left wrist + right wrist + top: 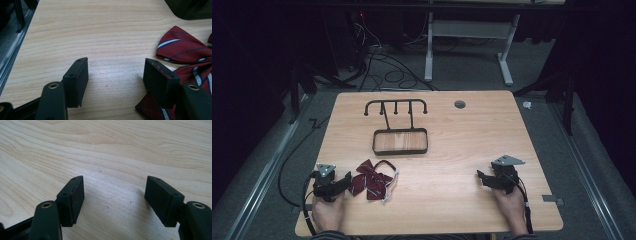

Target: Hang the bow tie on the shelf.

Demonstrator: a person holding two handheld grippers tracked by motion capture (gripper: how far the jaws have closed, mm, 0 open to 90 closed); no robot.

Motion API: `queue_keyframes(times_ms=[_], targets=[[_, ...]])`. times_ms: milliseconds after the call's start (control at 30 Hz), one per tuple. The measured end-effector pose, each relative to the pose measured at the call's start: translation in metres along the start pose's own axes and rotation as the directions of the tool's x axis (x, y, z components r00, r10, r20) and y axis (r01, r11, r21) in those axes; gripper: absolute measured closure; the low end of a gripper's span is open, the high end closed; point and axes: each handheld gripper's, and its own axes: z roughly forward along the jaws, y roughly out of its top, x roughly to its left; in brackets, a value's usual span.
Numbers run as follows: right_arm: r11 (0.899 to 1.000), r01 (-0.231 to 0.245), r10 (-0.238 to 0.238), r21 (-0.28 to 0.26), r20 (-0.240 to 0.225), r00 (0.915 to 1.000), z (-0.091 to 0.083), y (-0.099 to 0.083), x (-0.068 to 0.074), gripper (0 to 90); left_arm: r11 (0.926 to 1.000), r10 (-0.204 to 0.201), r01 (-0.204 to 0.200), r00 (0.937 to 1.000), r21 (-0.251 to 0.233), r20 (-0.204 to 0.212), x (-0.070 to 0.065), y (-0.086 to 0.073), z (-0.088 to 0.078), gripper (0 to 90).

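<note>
A dark red bow tie (372, 180) with white and navy stripes and a thin strap lies near the table's front left. My left gripper (348, 181) rests just left of it, open, nothing between the jaws. In the left gripper view the bow tie (182, 47) lies to the right, partly behind the right jaw, and the left gripper (116, 75) stands over bare wood. My right gripper (480, 177) rests on the table at the front right, open; in the right gripper view the right gripper (114, 195) has bare wood between its jaws.
A black metal hook rack (395, 107) with a rectangular wire base (400, 142) stands at the middle back of the wooden table (462, 140). A round cable hole (459, 104) sits behind it. A desk frame and cables lie on the floor beyond.
</note>
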Motion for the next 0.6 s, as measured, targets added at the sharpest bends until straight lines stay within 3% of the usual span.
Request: queue_keyframes(times_ms=[600], targets=[[1.0,-0.008,0.008,-0.001,0.003,1.0,-0.0001,0.0,-0.0008,33.6,0.9999,0.015,-0.015,0.9998,0.007,0.015,0.0,-0.0001,-0.0004,33.9]])
